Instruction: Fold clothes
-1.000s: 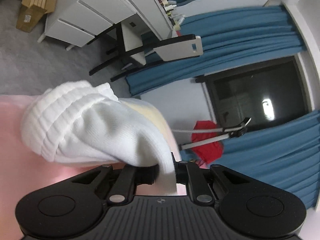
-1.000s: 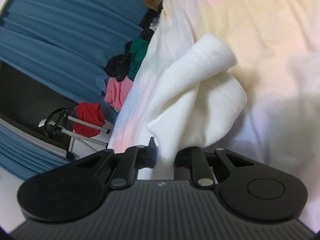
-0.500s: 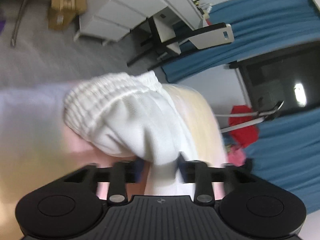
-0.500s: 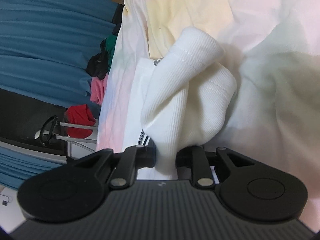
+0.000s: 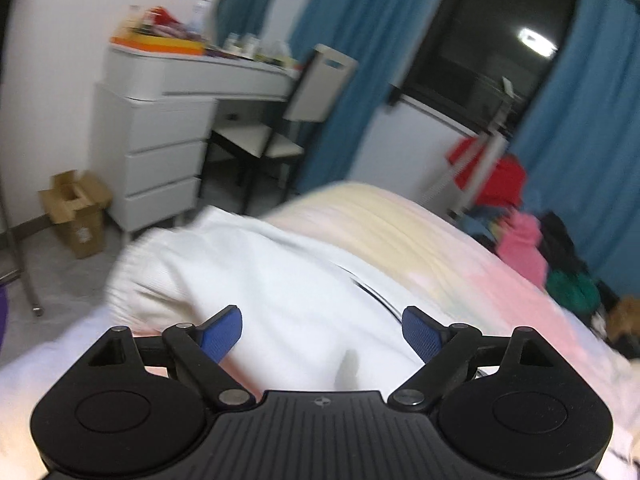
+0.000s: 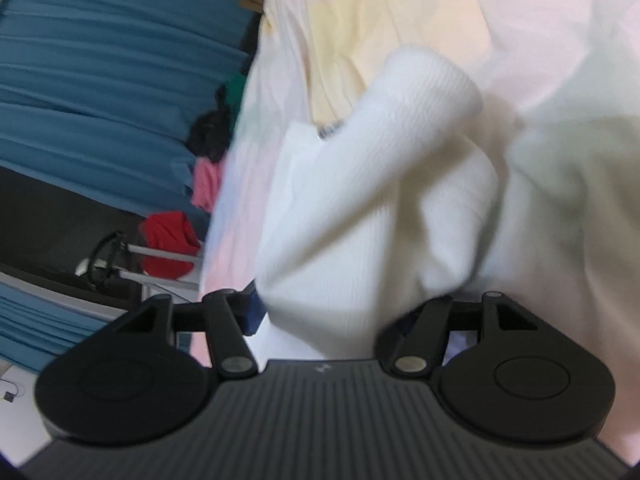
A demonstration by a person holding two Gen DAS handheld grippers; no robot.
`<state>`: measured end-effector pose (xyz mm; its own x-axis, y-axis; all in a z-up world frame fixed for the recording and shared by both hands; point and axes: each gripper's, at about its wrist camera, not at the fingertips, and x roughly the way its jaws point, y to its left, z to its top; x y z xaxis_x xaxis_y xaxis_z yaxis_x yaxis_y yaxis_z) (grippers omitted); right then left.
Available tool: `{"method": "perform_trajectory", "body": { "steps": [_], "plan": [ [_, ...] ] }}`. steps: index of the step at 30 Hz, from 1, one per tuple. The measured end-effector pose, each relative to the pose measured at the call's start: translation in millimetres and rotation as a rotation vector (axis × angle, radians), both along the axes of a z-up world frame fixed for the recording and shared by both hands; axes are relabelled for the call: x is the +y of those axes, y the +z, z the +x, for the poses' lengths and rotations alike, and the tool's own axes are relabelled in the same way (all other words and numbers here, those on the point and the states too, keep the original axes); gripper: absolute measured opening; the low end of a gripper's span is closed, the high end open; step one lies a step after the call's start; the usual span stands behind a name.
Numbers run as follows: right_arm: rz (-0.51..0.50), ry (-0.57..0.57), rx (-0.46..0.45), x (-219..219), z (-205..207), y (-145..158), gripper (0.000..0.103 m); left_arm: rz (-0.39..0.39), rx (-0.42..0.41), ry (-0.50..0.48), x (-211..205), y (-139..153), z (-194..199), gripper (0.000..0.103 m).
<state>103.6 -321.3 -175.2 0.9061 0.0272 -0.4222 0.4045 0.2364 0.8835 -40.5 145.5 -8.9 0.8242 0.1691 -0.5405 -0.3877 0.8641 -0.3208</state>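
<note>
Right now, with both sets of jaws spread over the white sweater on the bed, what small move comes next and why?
Probably draw both grippers back off the white sweater. The left gripper and right gripper have just been opening their jaws; cloth lies between them but looks unpinched, resting on the pastel bedsheet. Backing away clear of the fabric should avoid dragging the fold apart.

Both grippers released.
Left gripper (image 5: 322,330) jaws spread wide, just opened; right gripper (image 6: 336,312) jaws parted, also just opened.
</note>
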Motion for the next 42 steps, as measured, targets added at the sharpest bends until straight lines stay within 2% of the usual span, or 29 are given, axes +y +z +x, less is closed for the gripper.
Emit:
{"method": "perform_trajectory", "body": {
  "steps": [6,8,10,12,15,20,22,23,24,27,29,32,34,37,39,42],
  "plan": [
    [-0.128,0.015,-0.119,-4,-2,14,0.063,0.119,0.046,-0.232,-86,-37,29,0.089],
    [-0.166,0.006,-0.126,-3,-3,17,0.063,0.171,0.065,-0.311,-112,-50,40,0.089],
    [-0.14,-0.006,-0.071,-6,-2,8,0.063,0.243,0.084,-0.366,-137,-63,48,0.089],
    [-0.101,-0.011,-0.009,-11,-1,-5,0.06,0.307,0.119,-0.391,-155,-77,55,0.09],
    [-0.091,0.008,-0.02,-19,-3,-16,0.06,0.322,0.186,-0.406,-162,-95,62,0.094],
    [-0.17,0.016,0.017,-14,-1,-10,0.059,0.313,0.225,-0.424,-163,-107,65,0.096],
    [-0.227,0.02,0.058,-12,2,-5,0.049,0.323,0.228,-0.426,-160,-107,69,0.097],
    [-0.273,0.023,0.097,-9,6,-1,0.034,0.328,0.23,-0.427,-158,-107,71,0.097],
    [-0.326,0.031,0.139,-4,11,5,0.029,0.332,0.231,-0.428,-157,-107,72,0.097],
    [-0.529,0.039,0.228,16,21,32,0.02,0.336,0.232,-0.429,-152,-103,75,0.097],
    [-0.7,0.025,0.233,40,23,59,0.018,0.336,0.228,-0.431,-151,-99,73,0.097],
    [-0.896,-0.021,0.197,82,23,98,0.016,0.302,0.208,-0.439,-145,-92,71,0.098],
    [-1.045,-0.03,0.128,119,23,127,0.016,0.241,0.18,-0.429,-136,-85,69,0.098],
    [-1.32,0.058,-0.047,197,23,158,0.016,0.145,0.132,-0.398,-120,-71,62,0.098],
    [-1.472,0.148,-0.149,250,29,161,0.016,0.112,0.089,-0.371,-111,-61,56,0.098],
    [-1.673,0.355,-0.265,330,25,136,0.016,0.073,0.037,-0.319,-95,-46,45,0.098]
  ]
}}
